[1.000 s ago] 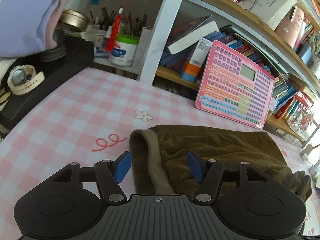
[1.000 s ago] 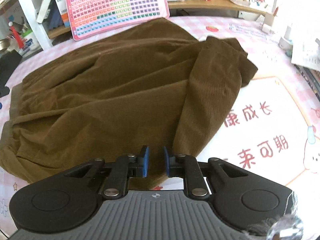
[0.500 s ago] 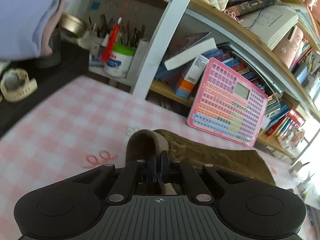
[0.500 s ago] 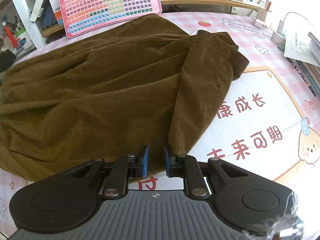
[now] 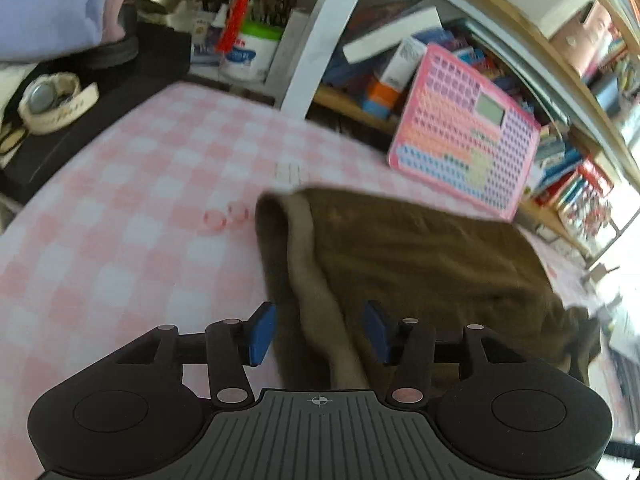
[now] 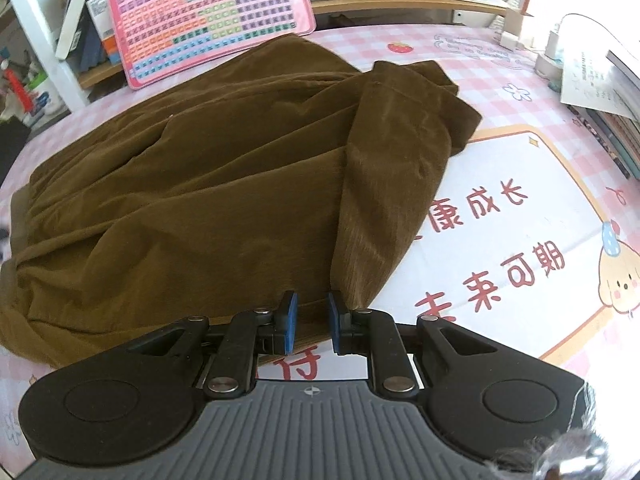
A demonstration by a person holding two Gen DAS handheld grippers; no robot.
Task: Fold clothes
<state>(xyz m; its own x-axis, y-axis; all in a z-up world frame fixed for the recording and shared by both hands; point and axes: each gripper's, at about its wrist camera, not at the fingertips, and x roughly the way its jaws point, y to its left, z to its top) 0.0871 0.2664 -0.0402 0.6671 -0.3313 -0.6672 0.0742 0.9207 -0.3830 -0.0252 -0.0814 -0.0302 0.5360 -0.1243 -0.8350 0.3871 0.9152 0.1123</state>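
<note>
Since half a second ago the left gripper (image 5: 318, 334) has sprung wide, empty, straddling the waistband (image 5: 308, 264) at frame centre. Right gripper (image 6: 310, 322) narrowly parted, holding nothing, at the brown garment's (image 6: 208, 184) near hem. Step: regrasping. Next calls for closing on an edge.

1. The place looked like a home study corner or a child's room.
2. The counter (image 6: 500, 60) wore a pink checked cloth printed with flowers, a strawberry, a cartoon face and Chinese characters.
3. Wooden bookshelves (image 5: 520, 36) behind it were crammed with books and boxes.
4. A pink learning tablet (image 6: 208, 16) with rows of coloured keys leaned against the shelf.
5. A white tub of pens (image 5: 248, 52) and a wristwatch (image 5: 52, 100) lay at the side.
6. A brown corduroy garment (image 6: 200, 180) was spread over the cloth.
</note>
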